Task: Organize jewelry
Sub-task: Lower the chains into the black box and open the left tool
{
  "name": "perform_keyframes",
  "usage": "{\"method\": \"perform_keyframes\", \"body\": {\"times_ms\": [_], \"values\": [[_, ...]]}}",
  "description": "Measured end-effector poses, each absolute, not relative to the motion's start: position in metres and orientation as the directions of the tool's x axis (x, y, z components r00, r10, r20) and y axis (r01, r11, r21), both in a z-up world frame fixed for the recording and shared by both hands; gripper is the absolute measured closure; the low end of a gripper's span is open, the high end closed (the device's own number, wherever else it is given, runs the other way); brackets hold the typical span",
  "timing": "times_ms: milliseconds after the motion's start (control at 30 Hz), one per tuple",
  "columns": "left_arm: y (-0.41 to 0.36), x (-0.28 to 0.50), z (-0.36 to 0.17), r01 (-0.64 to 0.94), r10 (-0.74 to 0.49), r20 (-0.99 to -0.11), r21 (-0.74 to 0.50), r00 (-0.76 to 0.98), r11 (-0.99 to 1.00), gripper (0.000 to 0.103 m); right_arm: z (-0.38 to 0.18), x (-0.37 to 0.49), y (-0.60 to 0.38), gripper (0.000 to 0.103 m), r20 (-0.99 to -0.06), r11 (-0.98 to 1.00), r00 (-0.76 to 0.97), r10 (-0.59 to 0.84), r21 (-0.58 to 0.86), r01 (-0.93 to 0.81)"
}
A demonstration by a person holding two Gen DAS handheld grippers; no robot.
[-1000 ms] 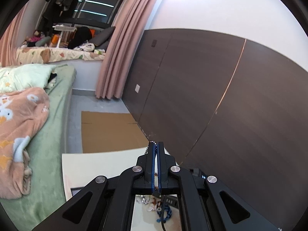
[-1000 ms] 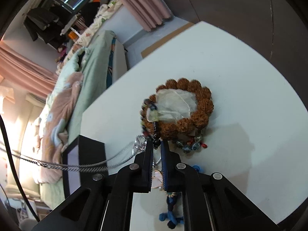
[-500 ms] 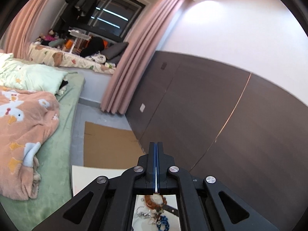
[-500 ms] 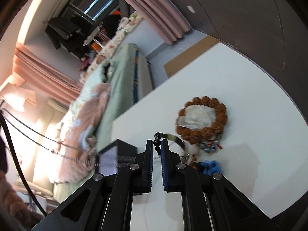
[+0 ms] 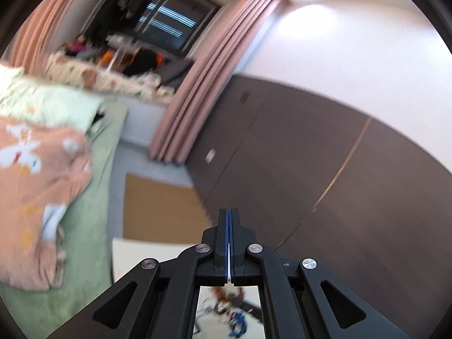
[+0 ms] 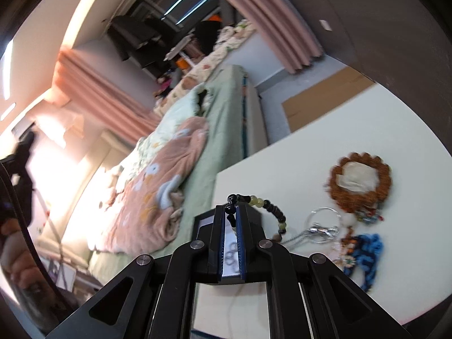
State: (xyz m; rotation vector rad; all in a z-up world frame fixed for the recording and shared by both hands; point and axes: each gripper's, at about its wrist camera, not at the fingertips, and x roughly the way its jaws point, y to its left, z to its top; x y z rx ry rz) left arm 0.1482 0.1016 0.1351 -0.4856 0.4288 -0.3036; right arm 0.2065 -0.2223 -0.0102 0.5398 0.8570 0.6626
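My right gripper [image 6: 231,212] is shut on a black and pale green bead bracelet [image 6: 264,204], held above the white table [image 6: 310,152]; the bracelet hangs to the right of the fingers. Behind them sits a black box [image 6: 206,221] with an open top. On the table lie a brown bead bracelet [image 6: 360,179], a silver chain with a clear ring [image 6: 322,230] and blue knotted cord [image 6: 367,251]. My left gripper [image 5: 228,212] is shut, nothing seen between its fingers, raised and aimed at the dark wall panel [image 5: 296,155]. Blurred jewelry [image 5: 231,308] shows under it.
A bed with green sheet [image 6: 223,130] and peach blanket [image 6: 152,189] lies left of the table. Brown cardboard [image 5: 158,209] lies on the floor past the table's far edge. Pink curtains [image 5: 203,84] hang by the window.
My right gripper has lifted the black and green bracelet off the pile and moved left toward the black box. My left gripper has tilted upward; the silver chain is no longer visible in it.
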Motion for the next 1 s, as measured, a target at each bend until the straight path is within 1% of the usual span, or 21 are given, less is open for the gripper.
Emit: {"method": "perform_keyframes", "body": {"times_ms": [67,133,167,200,267,300,333,367,400,433,500,633,700,767,833,900,1000], "values": [[0.107,0.159,0.117,0.126,-0.361,-0.381,-0.520,0.851,0.845,0.100,-0.005,0.205,-0.212,0.094,-0.500,0.672,0.470,0.727,0.659,-0.338],[0.114,0.170,0.100,0.065,-0.344,-0.440,-0.536,0.829,0.842,0.088,-0.004,0.206,-0.201,0.094,-0.500,0.659,0.445,0.743,0.662,-0.357],[0.116,0.173,0.095,0.046,-0.341,-0.456,-0.544,0.822,0.838,0.067,-0.005,0.207,-0.193,0.094,-0.501,0.651,0.427,0.753,0.665,-0.367],[0.120,0.177,0.085,0.014,-0.332,-0.479,-0.554,0.812,0.832,0.038,-0.005,0.208,-0.188,0.094,-0.504,0.642,0.407,0.762,0.668,-0.375],[0.124,0.176,0.076,-0.019,-0.311,-0.494,-0.555,0.812,0.832,0.016,-0.008,0.213,-0.168,0.093,-0.546,0.648,0.348,0.762,0.652,-0.394],[0.124,0.176,0.070,-0.029,-0.299,-0.496,-0.550,0.815,0.834,0.015,-0.009,0.216,-0.163,0.092,-0.572,0.663,0.335,0.749,0.634,-0.399],[0.124,0.177,0.068,-0.035,-0.294,-0.507,-0.543,0.810,0.839,0.015,-0.010,0.221,-0.158,0.086,-0.605,0.689,0.332,0.723,0.604,-0.401],[0.122,0.178,0.067,-0.040,-0.291,-0.520,-0.534,0.803,0.844,0.015,-0.010,0.225,-0.157,0.076,-0.633,0.720,0.348,0.691,0.568,-0.398],[0.122,0.179,0.063,-0.043,-0.290,-0.532,-0.527,0.796,0.849,0.015,-0.010,0.228,-0.158,0.060,-0.656,0.746,0.362,0.662,0.535,-0.395],[0.122,0.180,0.060,-0.046,-0.290,-0.540,-0.524,0.790,0.851,0.015,-0.009,0.232,-0.159,0.056,-0.690,0.786,0.386,0.612,0.476,-0.394],[0.120,0.182,0.054,-0.046,-0.293,-0.556,-0.516,0.778,0.855,0.015,-0.013,0.236,-0.168,0.056,-0.722,0.824,0.412,0.556,0.413,-0.389],[0.116,0.186,0.044,-0.056,-0.285,-0.592,-0.490,0.754,0.870,0.015,-0.025,0.243,-0.185,0.058,-0.764,0.851,0.399,0.508,0.373,-0.368],[0.113,0.189,0.039,-0.058,-0.294,-0.605,-0.492,0.740,0.868,0.015,-0.035,0.247,-0.190,0.063,-0.796,0.871,0.384,0.467,0.339,-0.356],[0.109,0.191,0.035,-0.059,-0.294,-0.616,-0.486,0.731,0.872,0.015,-0.051,0.255,-0.195,0.070,-0.828,0.882,0.341,0.446,0.341,-0.326],[0.105,0.191,0.034,-0.059,-0.291,-0.625,-0.477,0.724,0.877,0.015,-0.065,0.262,-0.198,0.071,-0.845,0.885,0.306,0.438,0.347,-0.310],[0.101,0.192,0.033,-0.056,-0.293,-0.628,-0.474,0.721,0.878,0.015,-0.078,0.269,-0.197,0.071,-0.876,0.907,0.286,0.389,0.310,-0.286],[0.097,0.192,0.032,-0.061,-0.293,-0.631,-0.476,0.718,0.877,0.015,-0.089,0.274,-0.197,0.071,-0.885,0.909,0.260,0.386,0.316,-0.273]]}}
